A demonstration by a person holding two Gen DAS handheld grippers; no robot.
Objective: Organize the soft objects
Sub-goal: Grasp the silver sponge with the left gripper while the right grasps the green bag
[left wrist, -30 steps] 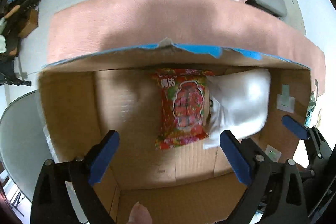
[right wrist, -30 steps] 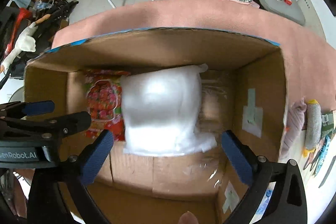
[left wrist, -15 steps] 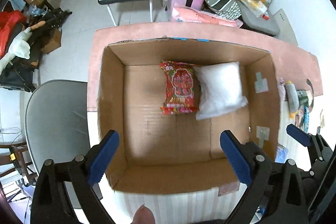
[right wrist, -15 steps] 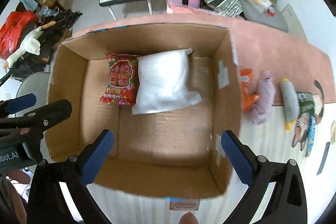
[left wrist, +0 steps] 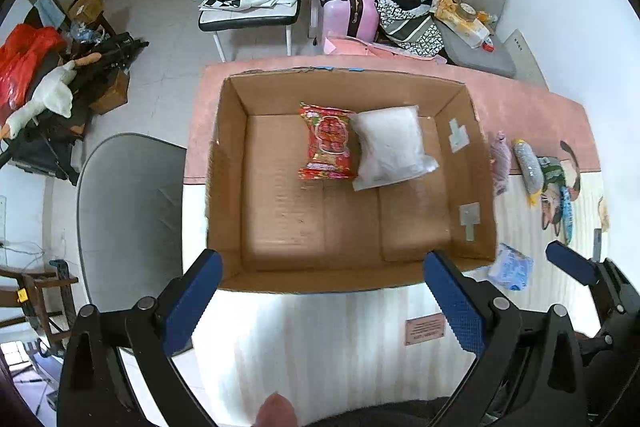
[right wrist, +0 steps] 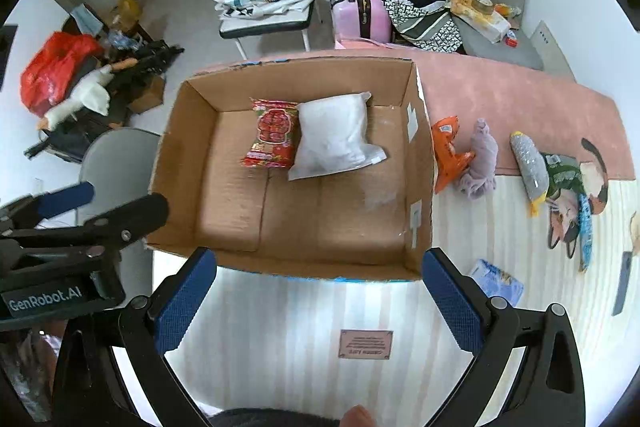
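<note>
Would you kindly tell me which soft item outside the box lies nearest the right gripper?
The light blue packet, beside the box's near right corner; the orange packet and plush toys lie farther away.

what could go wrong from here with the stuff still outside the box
1. The orange packet lies right against the box wall, so a gripper reaching for it may bump or shove the box.
2. The purple toy touches the orange packet; closing on one could drag the other along.
3. The blue packet lies near the table's front edge, close to the right gripper; a careless sweep might knock it off.
</note>
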